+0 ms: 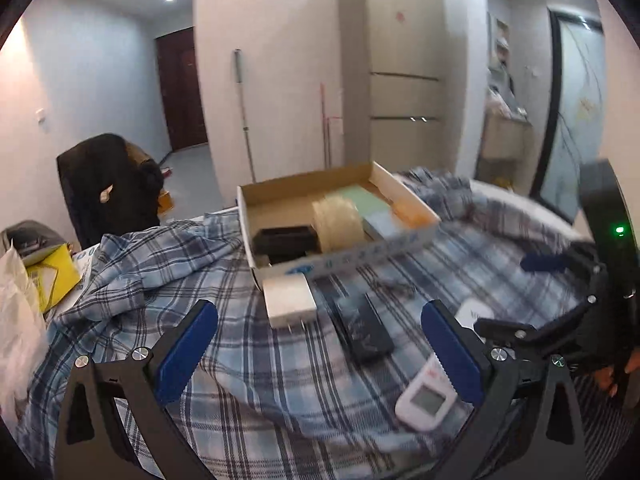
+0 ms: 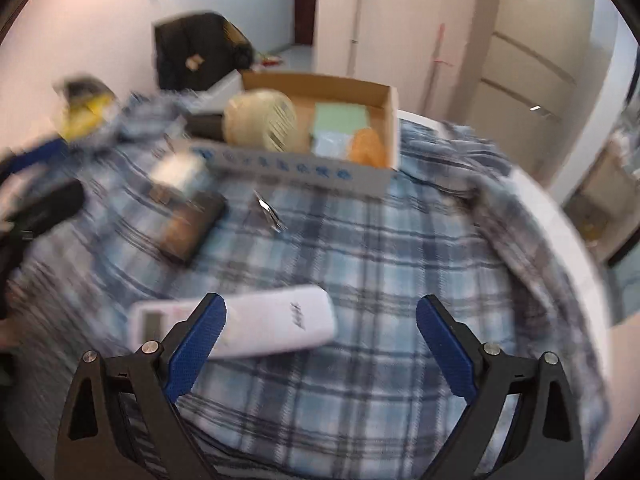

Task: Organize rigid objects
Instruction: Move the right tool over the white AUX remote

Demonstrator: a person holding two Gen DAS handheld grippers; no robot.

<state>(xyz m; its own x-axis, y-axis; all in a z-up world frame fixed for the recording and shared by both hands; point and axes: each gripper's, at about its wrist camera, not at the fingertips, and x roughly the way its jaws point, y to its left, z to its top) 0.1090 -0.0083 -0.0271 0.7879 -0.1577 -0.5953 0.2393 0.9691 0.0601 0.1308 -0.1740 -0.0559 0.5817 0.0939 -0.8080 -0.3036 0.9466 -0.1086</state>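
Note:
A cardboard box (image 1: 280, 276) (image 2: 394, 120) stands on a plaid cloth (image 1: 248, 360) (image 2: 360, 264) and holds a tape roll (image 1: 338, 220) (image 2: 260, 120), a black item (image 1: 286, 240), coloured pads and an orange item (image 2: 366, 146). In front of it lie a white charger (image 1: 288, 300), a black rectangular device (image 1: 362, 330) (image 2: 190, 226), metal tweezers (image 2: 270, 210) and a white remote-like device (image 1: 426, 396) (image 2: 256, 326). My left gripper (image 1: 318, 336) is open and empty above the cloth. My right gripper (image 2: 320, 332) is open; the white device lies by its left finger.
A black chair (image 1: 108, 188) stands beyond the table's left. A yellow box (image 1: 52, 276) and a white bag (image 1: 16, 320) sit at the left. The right gripper's body (image 1: 560, 320) shows at the right of the left wrist view.

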